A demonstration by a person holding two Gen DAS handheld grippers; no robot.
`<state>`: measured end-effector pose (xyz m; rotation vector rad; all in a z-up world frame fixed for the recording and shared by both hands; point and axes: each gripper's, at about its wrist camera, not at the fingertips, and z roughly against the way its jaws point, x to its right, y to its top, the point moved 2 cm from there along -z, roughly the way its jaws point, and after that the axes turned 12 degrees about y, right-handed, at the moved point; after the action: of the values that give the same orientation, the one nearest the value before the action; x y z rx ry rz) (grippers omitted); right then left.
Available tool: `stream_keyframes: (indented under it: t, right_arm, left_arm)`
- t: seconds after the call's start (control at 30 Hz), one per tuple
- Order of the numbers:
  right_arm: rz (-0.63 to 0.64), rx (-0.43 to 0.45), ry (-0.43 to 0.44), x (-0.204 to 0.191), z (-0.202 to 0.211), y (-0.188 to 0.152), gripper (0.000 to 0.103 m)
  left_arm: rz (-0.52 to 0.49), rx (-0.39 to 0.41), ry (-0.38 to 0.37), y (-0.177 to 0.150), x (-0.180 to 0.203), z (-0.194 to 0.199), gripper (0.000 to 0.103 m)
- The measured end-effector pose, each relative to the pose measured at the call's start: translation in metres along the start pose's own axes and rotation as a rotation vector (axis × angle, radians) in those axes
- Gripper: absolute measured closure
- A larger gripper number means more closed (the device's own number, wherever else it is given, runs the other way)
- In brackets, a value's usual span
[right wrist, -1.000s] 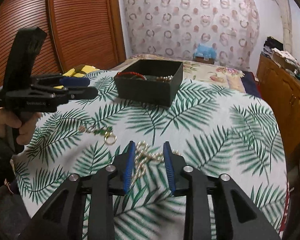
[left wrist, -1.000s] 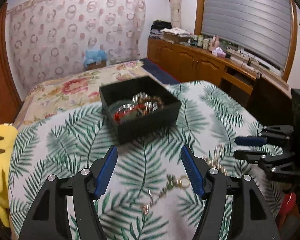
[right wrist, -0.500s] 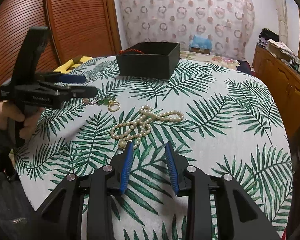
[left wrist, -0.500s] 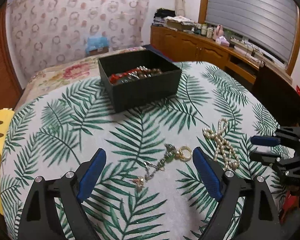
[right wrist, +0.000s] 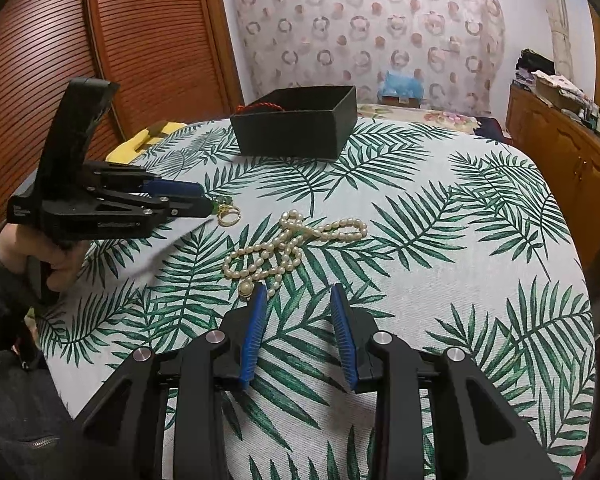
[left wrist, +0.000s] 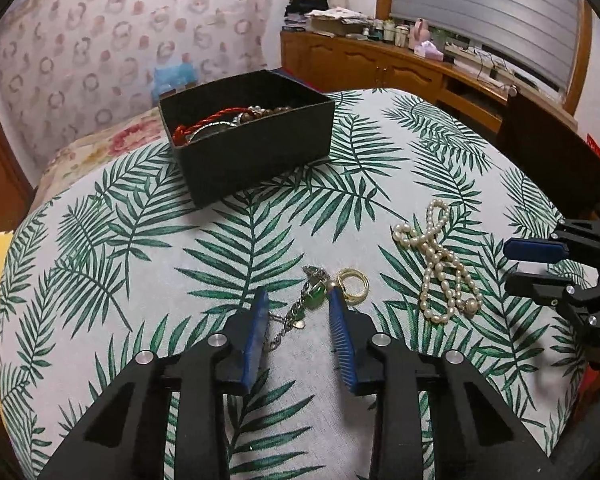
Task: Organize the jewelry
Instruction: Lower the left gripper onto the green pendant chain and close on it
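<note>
The left gripper (left wrist: 297,304) is low over the counter (left wrist: 440,152), its jaws closing around a silver chain (left wrist: 300,308) with a green stone; the chain lies between the blue pads, which do not yet press it. A gold ring (left wrist: 354,282) at the chain's end sits just beside the right-hand pad. The right gripper (right wrist: 297,300) hovers with jaws partly open and holds nothing; a pearl necklace (right wrist: 287,246) lies just ahead of its tips, the large end bead beside the left-hand pad. Farther back on the leaf-print cloth stands a black box (left wrist: 255,160) with a red cord and beads inside. A hand (right wrist: 55,256) grips the left gripper's handle.
</note>
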<state>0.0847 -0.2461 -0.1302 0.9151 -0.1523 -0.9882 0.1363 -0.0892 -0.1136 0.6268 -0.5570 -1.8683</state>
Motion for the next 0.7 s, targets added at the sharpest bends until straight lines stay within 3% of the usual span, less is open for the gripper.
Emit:
stream_keyframes:
  t: [0.27,0.4,0.7]
  right_arm:
    - [0.002,-0.006,0.001,0.0,-0.001,-0.001,0.068]
    - [0.002,-0.007,0.002,-0.001,-0.002,-0.002,0.067]
    - [0.006,-0.014,-0.001,-0.002,-0.003,-0.003,0.067]
  left_arm:
    - [-0.056,0.016,0.06,0.004,0.006,-0.005,0.076]
    - [-0.082,0.024,0.069,0.004,0.01,-0.006,0.092]
    - [-0.031,0.076,0.043,0.002,0.007,0.015,0.093]
